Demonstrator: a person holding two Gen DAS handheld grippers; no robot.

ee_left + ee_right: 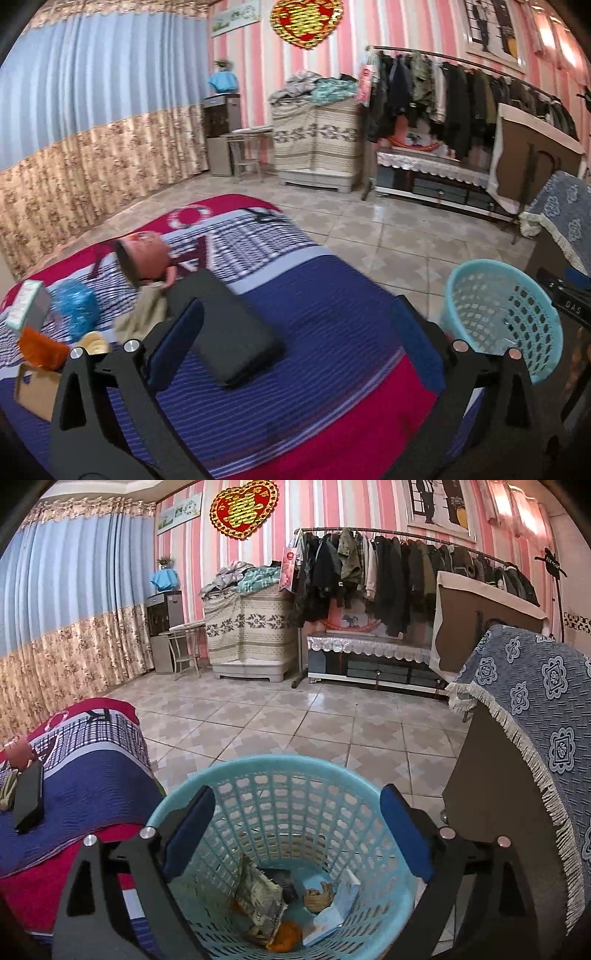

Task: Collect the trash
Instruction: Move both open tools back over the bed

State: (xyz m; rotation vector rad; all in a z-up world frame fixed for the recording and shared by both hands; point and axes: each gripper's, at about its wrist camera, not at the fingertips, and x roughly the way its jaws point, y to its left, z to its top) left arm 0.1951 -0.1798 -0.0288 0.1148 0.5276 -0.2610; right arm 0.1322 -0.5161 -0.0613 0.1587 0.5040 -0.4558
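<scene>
My left gripper [299,347] is open and empty above the striped bed cover [332,295], just short of a black wallet-like case [229,332]. Left of it on the bed lie a pink cup on its side [144,256], a blue crinkled wrapper [75,304], a small white box [26,304], an orange scrap [40,350], a beige rag [142,317] and a cardboard piece [35,393]. My right gripper [297,834] is open and empty over the turquoise basket [236,771], which holds crumpled paper [258,897], a white box [332,912] and orange peel [284,936].
The basket [465,280] stands on the tiled floor [295,723] at the bed's right side. A cabinet with a blue fringed cloth [535,709] stands right of the basket. A clothes rack [388,572] and covered furniture [247,635] line the far wall.
</scene>
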